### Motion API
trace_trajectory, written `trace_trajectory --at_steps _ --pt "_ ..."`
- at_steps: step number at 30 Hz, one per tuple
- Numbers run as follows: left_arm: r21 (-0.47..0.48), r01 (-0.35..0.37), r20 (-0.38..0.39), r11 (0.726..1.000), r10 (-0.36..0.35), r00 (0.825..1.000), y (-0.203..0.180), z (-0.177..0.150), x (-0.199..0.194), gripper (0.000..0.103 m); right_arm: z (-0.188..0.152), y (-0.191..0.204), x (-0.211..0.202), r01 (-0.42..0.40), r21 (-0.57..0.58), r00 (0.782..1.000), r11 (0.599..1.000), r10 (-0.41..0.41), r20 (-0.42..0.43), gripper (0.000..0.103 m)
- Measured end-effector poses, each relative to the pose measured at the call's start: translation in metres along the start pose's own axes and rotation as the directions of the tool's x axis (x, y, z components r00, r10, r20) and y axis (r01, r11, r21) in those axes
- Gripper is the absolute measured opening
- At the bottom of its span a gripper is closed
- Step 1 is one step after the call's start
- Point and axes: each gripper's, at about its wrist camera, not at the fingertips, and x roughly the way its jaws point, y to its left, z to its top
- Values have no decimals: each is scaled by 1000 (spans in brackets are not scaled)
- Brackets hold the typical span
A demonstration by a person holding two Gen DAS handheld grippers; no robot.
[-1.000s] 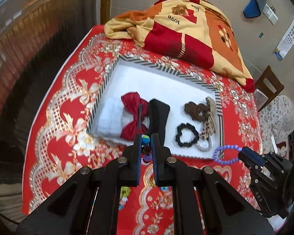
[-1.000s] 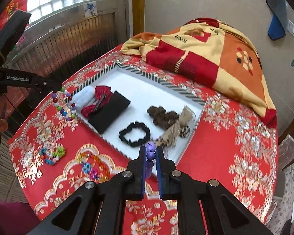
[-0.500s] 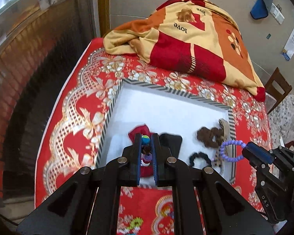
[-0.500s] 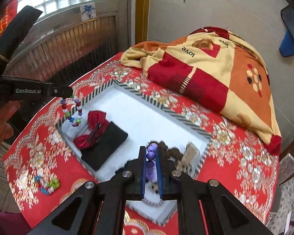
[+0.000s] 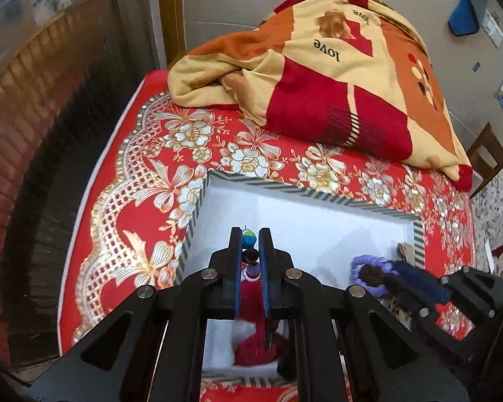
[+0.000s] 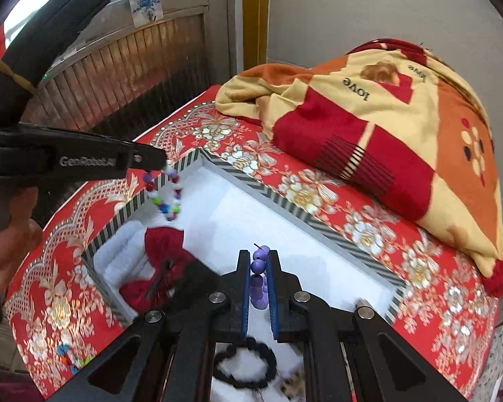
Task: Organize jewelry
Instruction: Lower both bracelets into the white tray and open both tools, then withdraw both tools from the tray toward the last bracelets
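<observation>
Both grippers are clamped on bracelets, the left gripper (image 5: 250, 246) on a multicoloured bracelet (image 6: 167, 197), the right gripper (image 6: 259, 269) on a purple bracelet (image 5: 369, 263), best lowered onto bare tray (image 6: 251, 216) floor before release.

You had soft, even daylight, with the brightest patch at the window (image 6: 26, 16) in the right wrist view. Fisheye bending curved the edges and darkened the corners. Motion blur smeared the lower parts of both views, and the white tray (image 5: 305, 224) looked nearly washed out.
</observation>
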Motion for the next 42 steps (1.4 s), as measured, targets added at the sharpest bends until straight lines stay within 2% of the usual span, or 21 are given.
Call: trace_trajectory --at_steps 7,14,18,19,21,22,25,27,30,33,42 --pt "-38 10 -52 999 -11 999 7 14 42 8 1 -31 48 2 92 998 996 4 -62 9" --pt "-72 -38 -101 997 30 994 26 14 77 8 -15 -57 77 51 141 990 989 -32 -138 9" --pt "-74 -56 -123 996 47 991 30 10 88 8 -20 -61 84 49 156 987 987 -24 -156 10" --pt "-72 -62 -125 996 53 991 30 9 90 8 -21 -61 83 46 158 988 986 -22 -155 13" --pt "-68 -70 -131 995 61 990 30 6 93 8 -21 -60 80 35 169 989 985 -11 -144 36" --pt "-68 -70 -135 995 60 989 30 5 95 8 -21 -60 79 24 180 991 983 1 -135 36" --pt "-62 -72 -139 995 63 988 27 2 95 13 -22 -58 67 -4 209 994 978 26 -103 36" --pt "-55 -77 -131 996 70 989 25 2 90 32 -22 -55 55 -12 212 997 977 29 -78 36" --pt "-52 -74 -103 996 69 992 22 -2 78 49 -26 -47 37 -30 204 998 978 38 -40 36" --pt "-57 -72 -93 996 66 993 18 -6 67 54 -30 -39 22 -35 203 999 978 40 -18 38" --pt "-46 -89 -32 995 88 996 17 -34 20 54 -50 -20 -12 -45 253 999 967 43 14 38"
